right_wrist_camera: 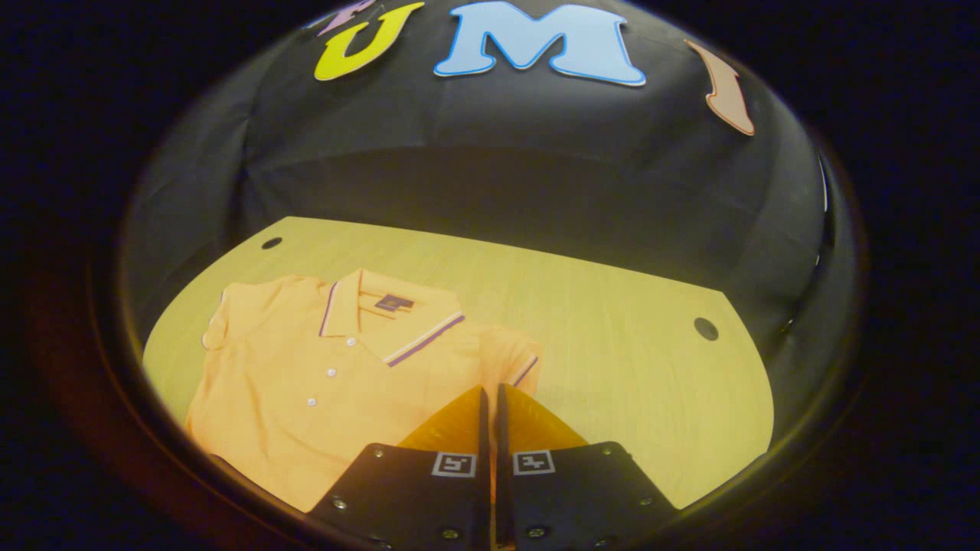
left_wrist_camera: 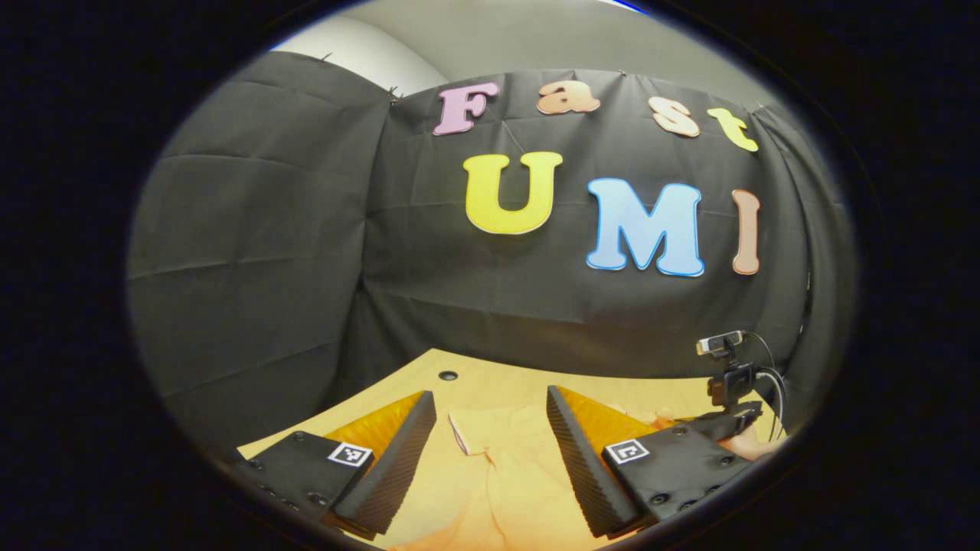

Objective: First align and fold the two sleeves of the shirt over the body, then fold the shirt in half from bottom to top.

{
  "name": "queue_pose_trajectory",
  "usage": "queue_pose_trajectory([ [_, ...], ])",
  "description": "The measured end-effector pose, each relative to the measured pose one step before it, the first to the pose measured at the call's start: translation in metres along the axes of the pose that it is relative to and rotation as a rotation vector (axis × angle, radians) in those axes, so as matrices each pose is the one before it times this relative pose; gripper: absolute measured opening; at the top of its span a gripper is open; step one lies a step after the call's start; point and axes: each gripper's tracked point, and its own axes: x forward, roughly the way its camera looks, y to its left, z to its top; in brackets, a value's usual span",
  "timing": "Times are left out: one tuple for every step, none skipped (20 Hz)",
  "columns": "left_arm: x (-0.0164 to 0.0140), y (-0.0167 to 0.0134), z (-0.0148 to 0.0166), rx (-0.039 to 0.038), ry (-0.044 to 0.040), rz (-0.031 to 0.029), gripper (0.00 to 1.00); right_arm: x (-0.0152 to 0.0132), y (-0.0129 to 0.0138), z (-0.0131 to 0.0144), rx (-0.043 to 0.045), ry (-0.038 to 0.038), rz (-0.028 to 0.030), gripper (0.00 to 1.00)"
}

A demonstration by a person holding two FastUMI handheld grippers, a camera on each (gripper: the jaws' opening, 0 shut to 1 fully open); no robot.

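In the left gripper view, the left gripper (left_wrist_camera: 490, 428) has its fingers spread wide above the orange shirt (left_wrist_camera: 509, 478) on the wooden table (left_wrist_camera: 490, 379). In the right gripper view, the shirt (right_wrist_camera: 337, 375) lies flat, collar up; the right gripper (right_wrist_camera: 490, 405) has its fingers pressed together over the sleeve (right_wrist_camera: 509, 360), and it cannot be told if they pinch cloth.

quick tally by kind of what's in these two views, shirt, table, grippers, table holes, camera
orange polo shirt: 1
wooden table: 1
grippers: 2, left gripper open, right gripper shut
round holes in the table: 2
small camera on a stand: 1
Total: 7
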Motion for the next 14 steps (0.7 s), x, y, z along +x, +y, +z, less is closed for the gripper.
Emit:
queue_pose_trajectory([
  [-0.00018,0.00215,-0.00070,-0.00180,0.00086,0.00454,0.93,0.00069,0.00661,-0.00237,-0.01466,0.00647,0.01513,0.03],
  [0.00042,0.00076,-0.00097,-0.00255,0.00189,0.00313,0.93,0.00042,0.00695,-0.00094,-0.01246,0.00382,0.01646,0.03],
  [-0.00080,0.00148,-0.00025,-0.00321,0.00238,0.00374,0.93,0.00137,0.00656,-0.00161,-0.01080,0.00164,0.01524,0.03],
  [0.00004,0.00308,-0.00202,-0.00333,0.00246,0.00252,0.93,0.00124,0.00621,-0.00087,-0.00940,0.00363,0.01213,0.03],
  [-0.00105,0.00195,-0.00203,-0.00323,0.00270,0.00185,0.93,0.00121,0.00550,-0.00192,-0.00539,0.00567,0.01282,0.03],
  [0.00072,0.00093,-0.00152,-0.00188,0.00228,0.00199,0.93,0.00075,0.00282,-0.00111,-0.00494,0.00734,0.00550,0.06],
  [0.00107,0.00053,-0.00070,-0.00178,0.00211,0.00126,0.93,0.00107,0.00227,-0.00325,-0.00324,0.00950,0.00029,0.06],
  [0.00091,0.00191,-0.00092,-0.00221,0.00196,-0.00043,0.93,0.00057,0.00524,-0.00269,0.00470,0.01071,0.01611,0.06],
  [0.00089,0.00128,-0.00029,-0.00107,0.00119,-0.00057,0.93,-0.00021,0.00334,-0.00163,0.00201,0.00881,0.00596,0.07],
  [0.00180,0.00109,-0.00143,0.00038,0.00212,-0.00081,0.93,-0.00006,-0.00106,0.00010,-0.00379,0.00317,-0.00865,0.12],
  [0.00128,0.00257,-0.00079,0.00001,0.00147,-0.00148,0.93,-0.00134,0.00265,0.00027,0.00071,-0.00141,0.00995,0.12],
  [0.00229,0.00317,0.00048,-0.00216,0.00141,-0.00416,0.93,-0.00221,0.00199,0.00158,0.00399,-0.00267,-0.00140,0.17],
  [0.00187,0.00118,-0.00104,-0.00278,0.00145,-0.00454,0.94,0.00087,0.00268,0.00023,0.00442,-0.00498,0.00759,0.17],
  [0.00247,0.00240,-0.00038,-0.00170,0.00199,-0.00461,0.94,-0.00385,0.00090,0.00185,0.00420,-0.00346,-0.00724,0.28],
])
